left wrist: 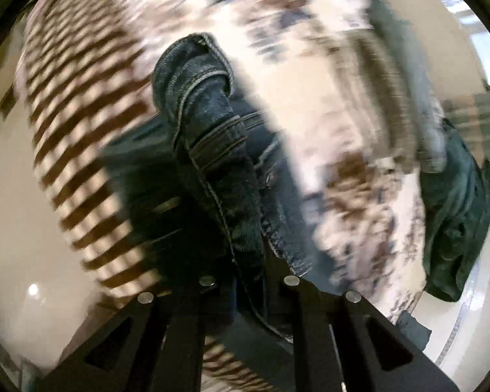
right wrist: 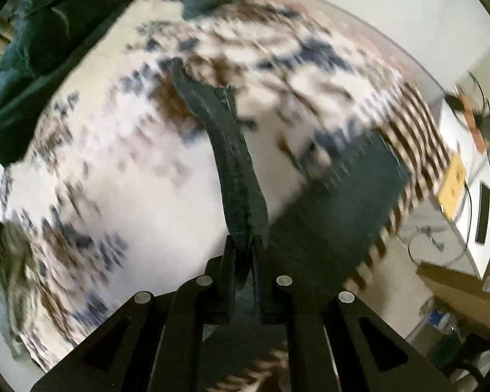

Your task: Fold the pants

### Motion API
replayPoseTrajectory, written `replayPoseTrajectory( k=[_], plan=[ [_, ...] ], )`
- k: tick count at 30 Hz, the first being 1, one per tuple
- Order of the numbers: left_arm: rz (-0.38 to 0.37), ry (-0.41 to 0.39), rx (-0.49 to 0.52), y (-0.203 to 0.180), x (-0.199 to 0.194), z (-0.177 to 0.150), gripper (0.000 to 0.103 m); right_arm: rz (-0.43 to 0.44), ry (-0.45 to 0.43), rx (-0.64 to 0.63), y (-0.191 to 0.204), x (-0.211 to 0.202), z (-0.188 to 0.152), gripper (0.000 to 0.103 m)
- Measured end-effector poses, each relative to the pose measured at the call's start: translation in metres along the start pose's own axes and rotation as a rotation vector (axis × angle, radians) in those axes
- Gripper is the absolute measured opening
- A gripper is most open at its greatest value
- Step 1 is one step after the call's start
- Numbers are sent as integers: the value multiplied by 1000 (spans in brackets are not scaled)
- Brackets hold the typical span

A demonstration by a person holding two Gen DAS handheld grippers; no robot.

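Right claw [right wrist: 245,251] clamped on a dark denim strip of the pants [right wrist: 232,150], which runs up from the jaws over the blurred patterned bedspread [right wrist: 121,163]. Dark green garment [right wrist: 39,58] beyond it, upper left.

Setting: home bedroom. Evidence: bed under patterned bedspread [right wrist: 121,176], white with brown and blue blotches, striped border. Beside the bed: pale glossy floor [left wrist: 13,228], white cabinet [right wrist: 473,202] carrying cables; cardboard box [right wrist: 464,297] below.

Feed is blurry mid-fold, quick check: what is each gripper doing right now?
Left gripper: shut on the jeans, denim bunched between its fingers.
Right gripper: shut on the jeans, pinching a narrow denim edge.
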State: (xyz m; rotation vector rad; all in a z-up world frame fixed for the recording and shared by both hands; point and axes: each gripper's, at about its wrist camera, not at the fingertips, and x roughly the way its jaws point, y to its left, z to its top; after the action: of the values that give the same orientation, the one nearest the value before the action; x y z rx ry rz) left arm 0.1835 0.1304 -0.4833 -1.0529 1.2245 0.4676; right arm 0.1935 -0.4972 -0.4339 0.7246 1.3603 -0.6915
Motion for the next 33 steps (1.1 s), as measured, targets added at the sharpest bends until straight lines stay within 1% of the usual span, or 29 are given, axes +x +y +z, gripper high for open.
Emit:
replayPoseTrajectory(
  k=[1,4,5,6,7,8,9,10,11,12,13,14,15,16,18,20,24,26,28,30,32,33],
  plan=[
    [5,17,-8,16,10,-3,8,-7,-1,9,-11,6,-7,9],
    [-2,49,-16,44,38,-7,9,-17,13,52,-45,27,-36,9],
    [-6,50,-3,47,44,-7,10,-6,41,64,-55,39,-44,9],
    [-7,53,1,49,47,-7,14,-10,56,65,-55,46,-45,9],
    [-11,54,5,48,47,-8,15,-5,76,78,-63,54,-48,14],
    [-12,52,15,49,44,-10,16,22,103,97,-73,61,-52,15],
    [1,51,24,48,39,-11,22,28,128,101,-80,65,-52,24],
    [21,38,38,45,31,-12,23,24,144,103,-84,66,-52,41],
    [39,20,55,45,22,-14,23,39,146,103,-92,63,-54,49],
    [57,-5,80,41,12,-16,28,53,141,106,-99,60,-54,59],
    [72,-32,111,37,3,-20,44,73,128,115,-107,55,-55,61],
    [94,-64,154,29,-6,-25,54,91,115,125,-117,49,-54,61],
    [110,-84,181,25,-12,-28,72,99,105,134,-123,44,-52,61],
    [123,-107,214,15,-17,-32,77,105,93,145,-129,40,-46,61],
    [159,-138,286,-5,-17,-43,77,102,63,173,-148,37,-33,61],
    [194,-151,351,-29,-8,-56,77,101,53,207,-165,38,-15,61],
    [211,-126,419,-68,19,-85,77,106,45,285,-193,47,32,61],
    [213,-114,456,-92,35,-104,77,82,17,289,-208,52,56,61],
    [212,-102,501,-114,51,-123,77,59,-8,264,-216,58,81,61],
    [212,-92,553,-136,63,-141,77,61,-17,219,-216,62,100,61],
    [216,-79,621,-159,76,-164,77,101,-27,123,-203,61,114,61],
    [219,-80,647,-167,80,-173,77,115,-28,45,-191,61,121,61]
  ],
)
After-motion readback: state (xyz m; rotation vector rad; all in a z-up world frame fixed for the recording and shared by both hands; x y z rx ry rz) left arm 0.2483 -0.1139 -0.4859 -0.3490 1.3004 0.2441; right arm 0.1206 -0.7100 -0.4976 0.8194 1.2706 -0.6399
